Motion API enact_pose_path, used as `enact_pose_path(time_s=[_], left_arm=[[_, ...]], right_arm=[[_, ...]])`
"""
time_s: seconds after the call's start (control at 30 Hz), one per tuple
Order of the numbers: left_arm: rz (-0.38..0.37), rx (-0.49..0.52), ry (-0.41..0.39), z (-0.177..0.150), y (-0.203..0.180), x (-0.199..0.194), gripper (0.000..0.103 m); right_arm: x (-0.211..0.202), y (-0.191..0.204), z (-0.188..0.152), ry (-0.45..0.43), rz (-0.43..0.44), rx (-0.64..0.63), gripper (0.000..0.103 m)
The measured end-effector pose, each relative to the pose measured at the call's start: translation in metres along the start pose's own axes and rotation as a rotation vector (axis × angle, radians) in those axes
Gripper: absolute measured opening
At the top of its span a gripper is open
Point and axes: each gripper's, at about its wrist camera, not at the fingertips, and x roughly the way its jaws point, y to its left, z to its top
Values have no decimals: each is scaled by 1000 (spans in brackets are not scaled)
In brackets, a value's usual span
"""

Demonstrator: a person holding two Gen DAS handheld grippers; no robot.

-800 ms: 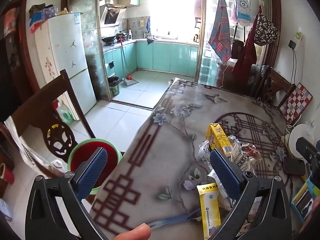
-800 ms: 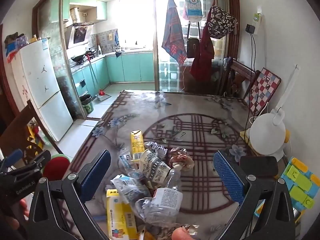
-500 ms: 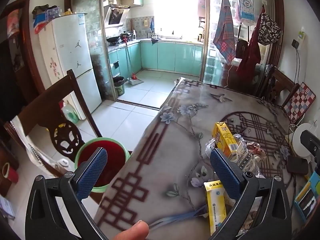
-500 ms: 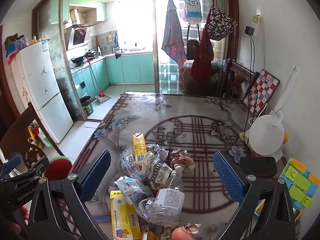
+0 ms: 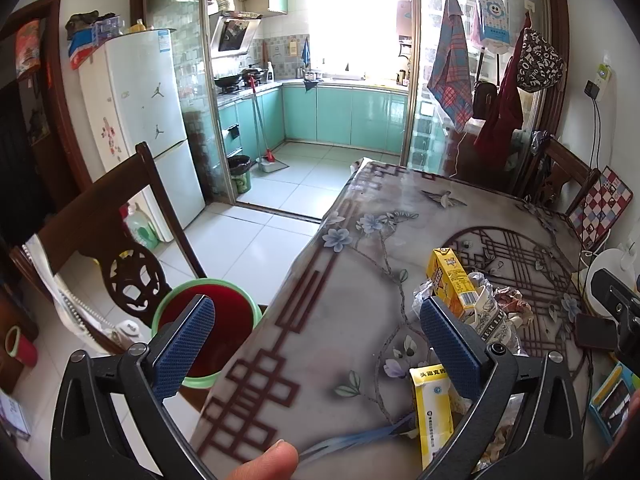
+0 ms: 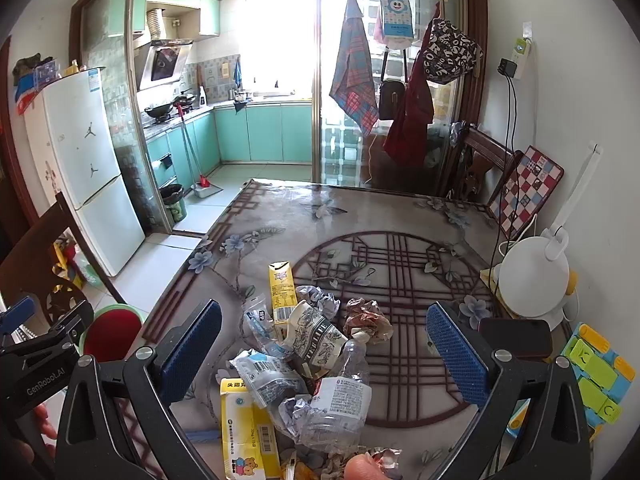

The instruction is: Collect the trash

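Looking through the left wrist view first, the left claw [image 5: 316, 346] is standing wide open with nothing between its bumpy blue pads. Low on the left, a round green bucket [image 5: 208, 332] with a dark red inside is sitting on a chair beside the desk [image 5: 344, 320], and it is looking empty as far as can be seen. At the lower right, the trash is lying on the shiny flowered desk cover: a yellow carton [image 5: 450, 280], boxy and stiff, and a flat yellow packet [image 5: 434, 412].

Looking through the right wrist view, the right claw [image 6: 324, 348] is also gaping wide and holding nothing. In the lower middle, the whole trash pile is sitting on the desk: a squashed clear bottle [image 6: 340, 396], a crinkly clear wrapper [image 6: 266, 376], a bent paper cup [image 6: 316, 332], and a crumpled brown paper ball [image 6: 366, 318]. Nothing seems collected yet, so I think the job is only starting.
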Motion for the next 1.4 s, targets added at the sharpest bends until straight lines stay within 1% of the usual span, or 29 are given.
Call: enact_pose_path(time_s=[0.53,1.4], left_arm=[[10,0,-22,4,-2,-1,103],[33,5,-16,6,-6,1,103]], right_arm=[[4,1,-1,4,-5,-4,103],[8,-2,-2,10,-7,-9,103]])
